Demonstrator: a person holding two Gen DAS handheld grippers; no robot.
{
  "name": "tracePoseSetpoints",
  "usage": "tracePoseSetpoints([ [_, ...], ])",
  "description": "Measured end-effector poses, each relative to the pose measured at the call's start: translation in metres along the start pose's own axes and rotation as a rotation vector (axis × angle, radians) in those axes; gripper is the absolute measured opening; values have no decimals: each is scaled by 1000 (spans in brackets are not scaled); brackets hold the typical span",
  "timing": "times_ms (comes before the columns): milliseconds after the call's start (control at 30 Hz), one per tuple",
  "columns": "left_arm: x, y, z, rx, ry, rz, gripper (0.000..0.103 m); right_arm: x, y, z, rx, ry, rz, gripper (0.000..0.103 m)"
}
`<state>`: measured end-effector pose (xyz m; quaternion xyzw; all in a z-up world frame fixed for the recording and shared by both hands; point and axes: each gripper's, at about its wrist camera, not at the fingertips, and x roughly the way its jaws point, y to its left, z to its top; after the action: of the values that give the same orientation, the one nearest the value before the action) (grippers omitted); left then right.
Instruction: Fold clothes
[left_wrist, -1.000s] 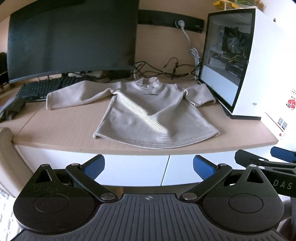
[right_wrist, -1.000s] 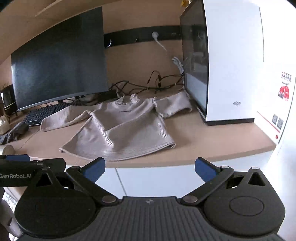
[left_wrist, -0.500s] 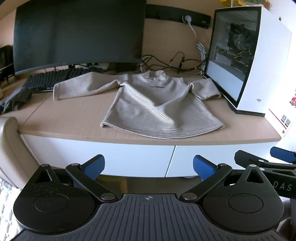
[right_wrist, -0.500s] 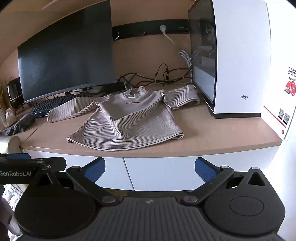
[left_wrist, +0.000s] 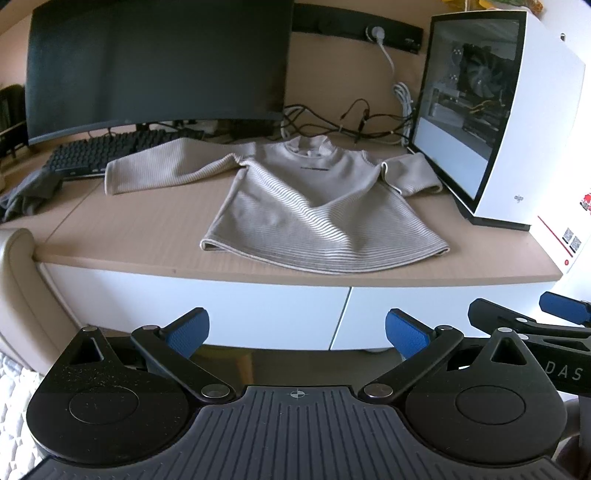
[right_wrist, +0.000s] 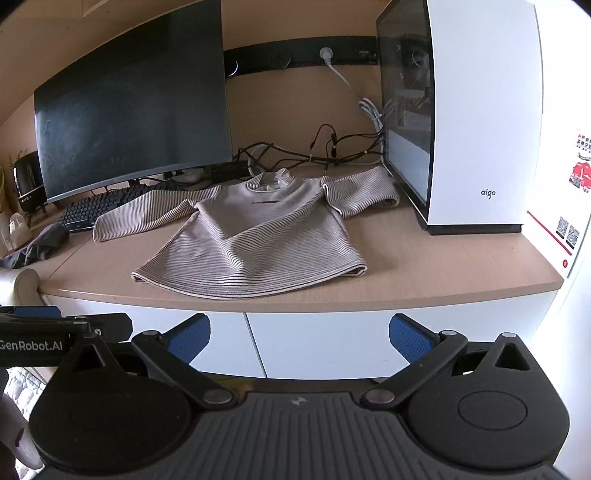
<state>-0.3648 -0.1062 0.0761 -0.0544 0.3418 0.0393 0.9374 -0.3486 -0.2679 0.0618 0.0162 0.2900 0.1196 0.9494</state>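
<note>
A beige ribbed long-sleeved top (left_wrist: 306, 206) (right_wrist: 255, 236) lies flat on the wooden desk (left_wrist: 147, 229) (right_wrist: 424, 273), collar toward the wall. One sleeve stretches left toward the keyboard; the other is bunched against the computer case. My left gripper (left_wrist: 297, 334) hangs open in front of and below the desk edge, nothing between its blue pads. My right gripper (right_wrist: 299, 334) is open too, at the same height, also short of the desk. Each gripper shows at the other view's edge.
A white computer case (left_wrist: 491, 122) (right_wrist: 472, 122) stands at the desk's right. A dark monitor (left_wrist: 155, 62), a black keyboard (left_wrist: 99, 155) and tangled cables (left_wrist: 332, 122) fill the back. A grey cloth (left_wrist: 26, 195) lies at the far left. White cabinet doors (right_wrist: 332, 343) face me.
Both grippers have risen and tilted a little, so the desk and top sit lower in view and show more from above. The top has not moved.
</note>
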Motion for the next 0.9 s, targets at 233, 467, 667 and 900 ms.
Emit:
tracePoseSetpoints([
  [233, 3, 2, 1, 4, 1, -2, 103, 1, 0, 1, -1, 2, 2, 103],
  [467, 6, 2, 3, 8, 4, -6, 103, 3, -2, 2, 0, 4, -1, 103],
  [667, 9, 2, 5, 12, 6, -9, 103, 5, -3, 2, 3, 6, -6, 103],
  [900, 12, 4, 6, 12, 8, -10, 103, 8, -2, 4, 0, 9, -6, 103],
])
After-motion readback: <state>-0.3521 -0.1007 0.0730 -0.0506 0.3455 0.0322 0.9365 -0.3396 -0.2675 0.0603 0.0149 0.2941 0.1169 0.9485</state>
